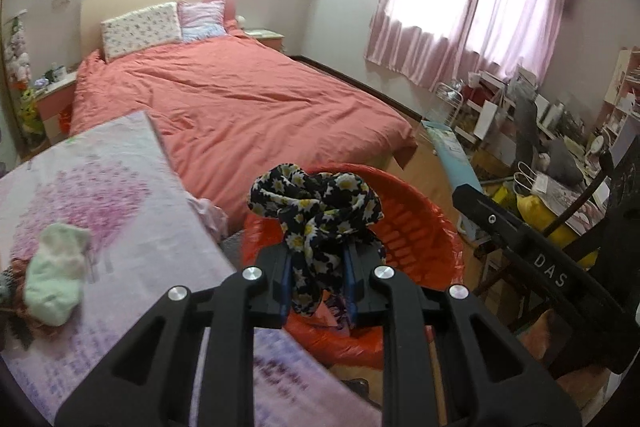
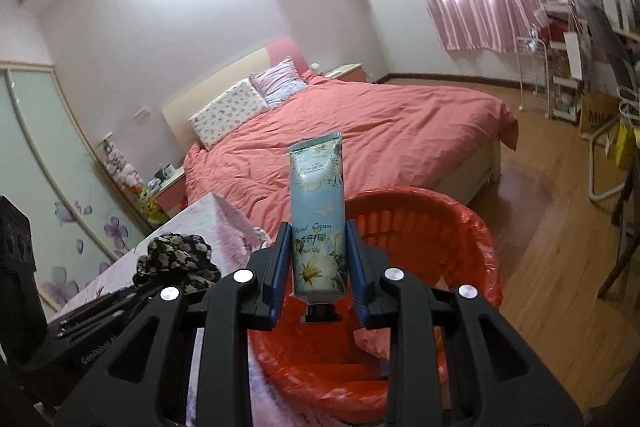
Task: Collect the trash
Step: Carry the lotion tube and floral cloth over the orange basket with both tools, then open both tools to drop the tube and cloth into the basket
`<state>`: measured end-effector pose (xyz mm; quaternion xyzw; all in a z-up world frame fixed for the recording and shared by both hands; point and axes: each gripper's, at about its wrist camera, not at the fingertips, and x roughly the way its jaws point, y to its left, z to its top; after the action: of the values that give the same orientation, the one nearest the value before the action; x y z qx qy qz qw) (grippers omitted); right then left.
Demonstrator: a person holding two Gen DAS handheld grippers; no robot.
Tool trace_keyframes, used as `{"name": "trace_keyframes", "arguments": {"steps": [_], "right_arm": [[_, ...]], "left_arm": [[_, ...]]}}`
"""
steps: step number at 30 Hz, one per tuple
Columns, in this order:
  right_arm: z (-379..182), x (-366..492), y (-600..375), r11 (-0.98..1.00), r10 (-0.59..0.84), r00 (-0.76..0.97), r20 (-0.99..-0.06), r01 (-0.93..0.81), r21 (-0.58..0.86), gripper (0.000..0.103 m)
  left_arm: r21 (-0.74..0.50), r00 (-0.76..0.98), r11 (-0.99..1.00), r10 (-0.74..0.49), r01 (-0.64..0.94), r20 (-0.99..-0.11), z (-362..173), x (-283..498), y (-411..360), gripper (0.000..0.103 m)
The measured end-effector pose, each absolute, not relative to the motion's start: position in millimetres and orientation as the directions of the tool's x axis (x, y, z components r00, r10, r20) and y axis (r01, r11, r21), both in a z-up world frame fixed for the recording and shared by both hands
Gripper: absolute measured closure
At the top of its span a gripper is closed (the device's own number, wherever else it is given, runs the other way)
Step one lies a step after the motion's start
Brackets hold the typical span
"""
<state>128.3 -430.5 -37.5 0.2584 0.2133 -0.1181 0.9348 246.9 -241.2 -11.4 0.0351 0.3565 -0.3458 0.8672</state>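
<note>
On the bench (image 1: 132, 227) to my left lies a sock (image 1: 56, 275). My left gripper (image 1: 316, 279) has its fingers clamped on a scarf (image 1: 316, 211) over the red bin (image 1: 420, 227). My right gripper (image 2: 318, 259) pinches a tube (image 2: 318, 219), cap down, above the same bin (image 2: 472, 251).

Bin sits between table and bed

Basket (image 1: 416, 227) at 12, table (image 1: 132, 227) at 9 with sock (image 1: 56, 279) on it, bed (image 1: 240, 99) behind.
</note>
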Motion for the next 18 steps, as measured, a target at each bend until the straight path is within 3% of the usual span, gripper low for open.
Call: {"name": "trace_keyframes", "arguments": {"steps": [4,8,15,18], "right_arm": [[-47,130,-445,0.812,-0.104,0.877,-0.469,0.347,0.469,0.075],[-59,137,-456,0.800,-0.098,0.862,-0.497,0.365,0.476,0.074],[-66,136,-452,0.799,-0.093,0.839,-0.536,0.384,0.462,0.073],[-64,135,-450,0.804,-0.101,0.835,-0.541,0.389,0.450,0.067]], "left_arm": [[-0.171,0.485,0.756,-0.558,0.631,-0.674,-29,260,-267,0.075],[-0.160,0.481,0.783,-0.515,0.601,-0.710,-46,272,-276,0.055],[-0.151,0.487,0.819,-0.466,0.554,-0.739,-59,285,-261,0.047],[-0.137,0.509,0.837,-0.442,0.529,-0.739,-58,286,-245,0.045]]}}
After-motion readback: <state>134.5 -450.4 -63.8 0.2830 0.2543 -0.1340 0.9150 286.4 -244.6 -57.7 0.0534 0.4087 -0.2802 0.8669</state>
